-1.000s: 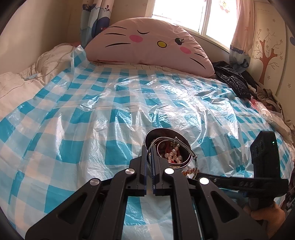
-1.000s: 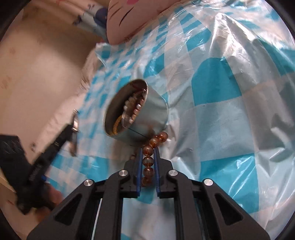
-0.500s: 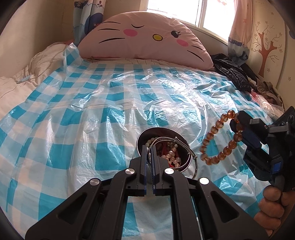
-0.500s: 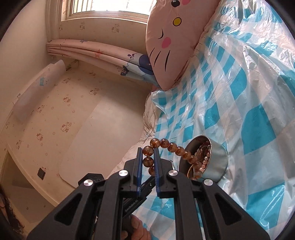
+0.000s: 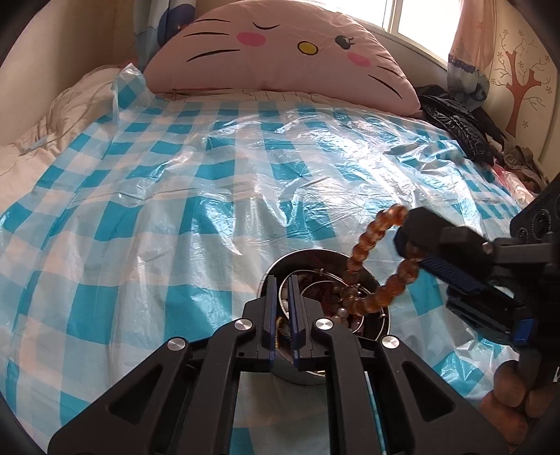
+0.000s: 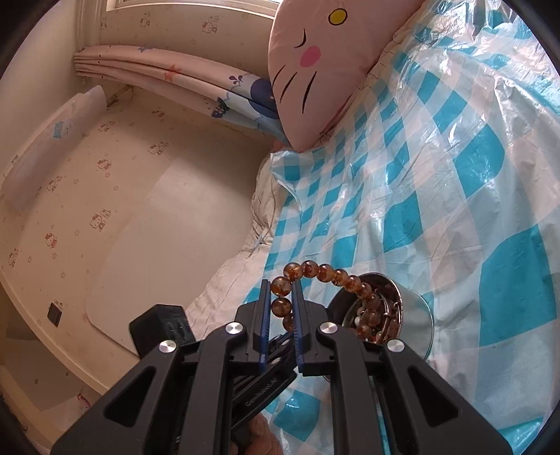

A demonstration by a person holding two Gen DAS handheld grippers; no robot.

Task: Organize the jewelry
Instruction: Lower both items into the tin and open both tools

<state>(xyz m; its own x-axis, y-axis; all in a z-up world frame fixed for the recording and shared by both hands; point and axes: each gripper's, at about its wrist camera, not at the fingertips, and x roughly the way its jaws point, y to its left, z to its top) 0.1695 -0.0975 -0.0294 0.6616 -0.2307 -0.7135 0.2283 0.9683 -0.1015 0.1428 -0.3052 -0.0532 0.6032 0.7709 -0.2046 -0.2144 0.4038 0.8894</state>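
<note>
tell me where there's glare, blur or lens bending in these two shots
Left wrist view: the window is blown out, the plastic checked sheet glints with white glare, and the amber bead bracelet is motion-smeared. Right wrist view: the bracelet is sharp, while fisheye bending curves the wall and darkens the corners.

- Setting: a bedroom in a home, decorated for a child.
- Bed (image 5: 45, 140): cream bedding, overlaid by a blue-and-white checked plastic sheet (image 5: 175, 217).
- Pillow (image 5: 280, 56): large, pink, shaped as a cartoon cat's face, at the head of the bed.
- Window (image 5: 420, 21): bright, behind the pillow, with patterned curtains (image 6: 168, 73) at either side.
- Wall (image 6: 70, 182): cream wallpaper printed with small cartoon cats; a tree sticker (image 5: 518, 91) on another wall.
- Dark clothes (image 5: 458, 129): heaped at the bedside.
</note>
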